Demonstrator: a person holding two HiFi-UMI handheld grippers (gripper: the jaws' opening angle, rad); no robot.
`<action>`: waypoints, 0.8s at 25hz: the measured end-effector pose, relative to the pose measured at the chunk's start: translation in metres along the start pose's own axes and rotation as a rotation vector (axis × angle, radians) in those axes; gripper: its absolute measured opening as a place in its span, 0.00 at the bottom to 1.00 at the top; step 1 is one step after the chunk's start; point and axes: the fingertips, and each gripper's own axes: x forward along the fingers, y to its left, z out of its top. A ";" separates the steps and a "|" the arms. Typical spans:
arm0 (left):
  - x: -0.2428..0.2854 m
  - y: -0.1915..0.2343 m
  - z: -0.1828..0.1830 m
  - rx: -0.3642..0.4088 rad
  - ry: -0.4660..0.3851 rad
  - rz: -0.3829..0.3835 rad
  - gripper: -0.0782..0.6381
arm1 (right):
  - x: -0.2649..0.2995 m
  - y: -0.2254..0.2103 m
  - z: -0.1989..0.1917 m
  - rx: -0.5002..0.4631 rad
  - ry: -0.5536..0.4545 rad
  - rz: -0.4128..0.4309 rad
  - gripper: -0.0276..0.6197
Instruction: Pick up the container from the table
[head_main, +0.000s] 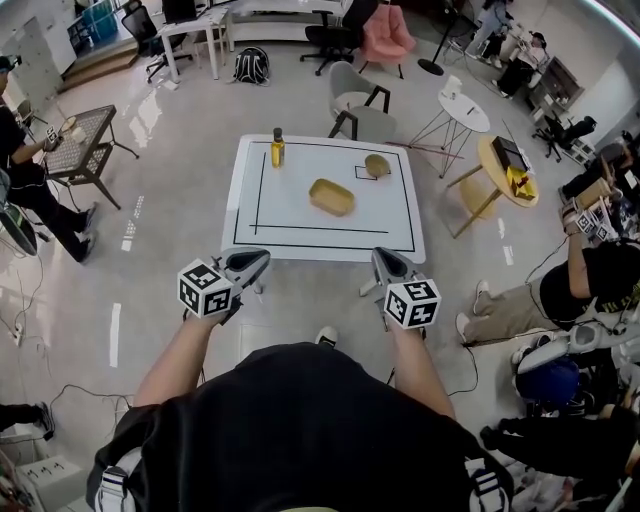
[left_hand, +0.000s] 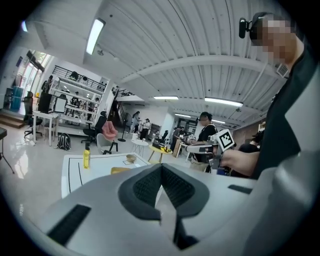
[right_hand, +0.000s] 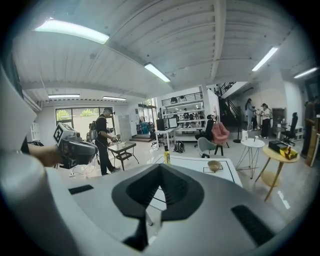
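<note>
1. Sitting near the middle of the white table, inside the black outline marked on it, the container is seen lying flat, yellow and untouched.
2. A yellow bottle is stood upright toward the far left corner. A small tan bowl is placed beyond the container to the right, apart from it.
3. The left gripper is held at the table's near edge, left of centre. Its jaws are seen pressed together in the left gripper view, with nothing between them.
4. The right gripper is held at the near edge, right of centre. Its jaws are likewise closed and empty in the right gripper view.
5. Both grippers are pointed at the table and kept well apart from the container, one to each side of it.
6. A sliver of the container is visible above the left gripper's closed jaws. In the right gripper view it is hidden behind the jaws.
</note>
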 end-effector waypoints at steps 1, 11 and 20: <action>0.004 0.002 0.001 -0.003 0.001 0.001 0.12 | 0.003 -0.003 0.000 0.004 0.003 0.003 0.05; 0.038 0.023 0.007 -0.029 0.016 0.020 0.12 | 0.037 -0.026 -0.001 0.025 0.037 0.066 0.05; 0.063 0.051 0.011 -0.056 0.026 0.072 0.12 | 0.072 -0.066 0.009 -0.022 0.059 0.079 0.05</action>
